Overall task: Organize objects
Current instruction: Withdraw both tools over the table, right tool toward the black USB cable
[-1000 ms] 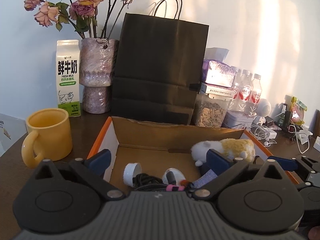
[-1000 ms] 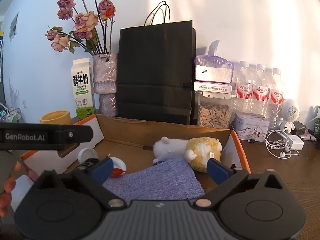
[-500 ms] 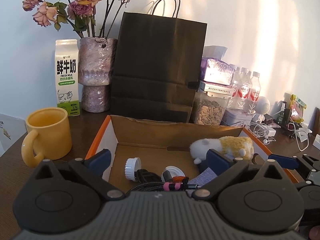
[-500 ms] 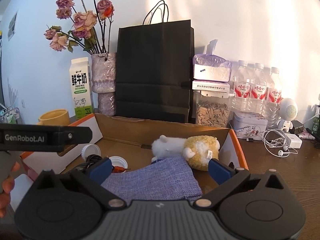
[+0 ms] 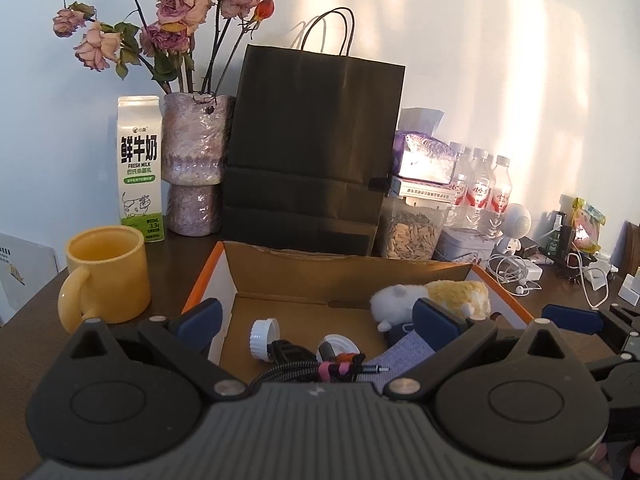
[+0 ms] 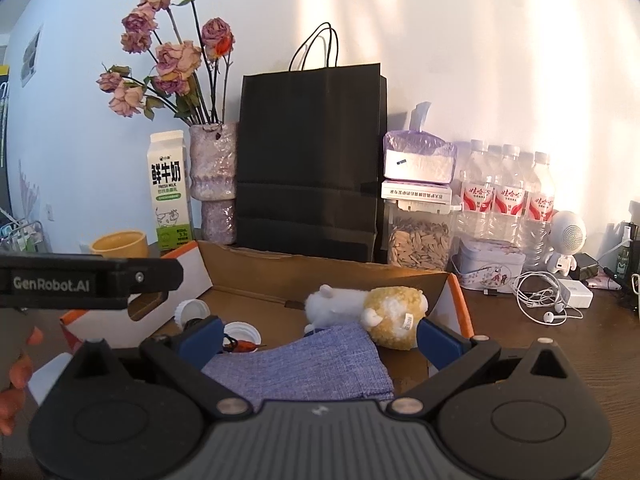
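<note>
Sunlit white wall (image 5: 500, 80) behind dark wooden table (image 6: 540, 360).

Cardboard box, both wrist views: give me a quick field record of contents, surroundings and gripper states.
container: open cardboard box with orange edges
contents: white and yellow plush toy; blue woven cloth pouch; two white plastic caps; black braided cable with pink band
left of box: yellow ceramic mug
behind box: black paper bag; white and green milk carton; vase of dried roses
left gripper: open, empty, over the box
right gripper: open, empty, over the pouch
</note>
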Demonstrator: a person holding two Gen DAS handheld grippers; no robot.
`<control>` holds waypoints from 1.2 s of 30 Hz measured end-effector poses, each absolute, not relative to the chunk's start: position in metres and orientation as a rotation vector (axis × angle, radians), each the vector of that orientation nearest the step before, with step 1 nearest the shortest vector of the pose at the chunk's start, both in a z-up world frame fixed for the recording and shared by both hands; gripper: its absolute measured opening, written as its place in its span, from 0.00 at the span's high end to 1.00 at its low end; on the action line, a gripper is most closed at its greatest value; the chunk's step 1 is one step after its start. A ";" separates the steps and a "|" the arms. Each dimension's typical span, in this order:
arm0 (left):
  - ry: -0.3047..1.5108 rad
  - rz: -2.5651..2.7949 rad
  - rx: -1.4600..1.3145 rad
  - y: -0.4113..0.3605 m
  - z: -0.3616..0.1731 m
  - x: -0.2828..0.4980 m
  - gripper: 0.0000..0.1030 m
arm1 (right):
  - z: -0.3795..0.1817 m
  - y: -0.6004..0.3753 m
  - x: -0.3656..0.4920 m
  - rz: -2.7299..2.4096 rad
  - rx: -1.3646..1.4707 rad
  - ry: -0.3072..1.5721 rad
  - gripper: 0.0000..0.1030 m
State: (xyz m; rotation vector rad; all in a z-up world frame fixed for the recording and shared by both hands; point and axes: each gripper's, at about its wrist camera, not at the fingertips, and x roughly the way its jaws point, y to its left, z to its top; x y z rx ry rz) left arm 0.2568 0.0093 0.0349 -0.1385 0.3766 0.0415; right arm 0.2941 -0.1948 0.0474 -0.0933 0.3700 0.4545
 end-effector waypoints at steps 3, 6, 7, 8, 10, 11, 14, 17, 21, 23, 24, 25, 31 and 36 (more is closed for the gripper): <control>0.380 0.040 -0.139 0.010 0.035 0.248 0.00 | 0.050 -0.201 0.285 0.461 -0.091 0.372 0.00; 0.377 0.040 -0.138 0.010 0.037 0.238 0.00 | 0.051 -0.209 0.276 0.460 -0.094 0.382 0.00; 0.377 0.039 -0.136 0.010 0.037 0.235 0.00 | 0.052 -0.212 0.273 0.459 -0.094 0.387 0.00; 0.379 0.038 -0.135 0.010 0.037 0.231 0.00 | 0.052 -0.215 0.270 0.458 -0.096 0.392 0.00; 0.384 0.035 -0.133 0.010 0.037 0.224 0.00 | 0.051 -0.221 0.263 0.451 -0.101 0.399 0.00; 0.387 0.034 -0.132 0.010 0.036 0.221 0.00 | 0.050 -0.224 0.259 0.448 -0.104 0.403 0.00; 0.397 0.036 -0.128 0.012 0.036 0.211 0.00 | 0.048 -0.235 0.250 0.438 -0.111 0.420 0.00; 0.411 0.044 -0.124 0.014 0.033 0.201 0.00 | 0.041 -0.245 0.241 0.433 -0.121 0.446 0.00; 0.435 0.048 -0.117 0.015 0.028 0.189 0.00 | 0.030 -0.258 0.230 0.424 -0.134 0.487 0.00; 0.443 0.048 -0.112 0.015 0.026 0.182 0.00 | 0.026 -0.264 0.224 0.423 -0.139 0.502 0.00; 0.447 0.048 -0.109 0.015 0.025 0.179 0.00 | 0.024 -0.267 0.221 0.422 -0.142 0.509 0.00; 0.452 0.047 -0.107 0.015 0.024 0.175 0.00 | 0.022 -0.270 0.219 0.421 -0.145 0.515 0.00; 0.476 0.057 -0.098 0.018 0.018 0.156 0.00 | 0.014 -0.286 0.209 0.407 -0.144 0.549 0.00; 0.494 0.073 -0.097 0.023 0.013 0.143 0.00 | 0.003 -0.292 0.206 0.403 -0.161 0.586 0.00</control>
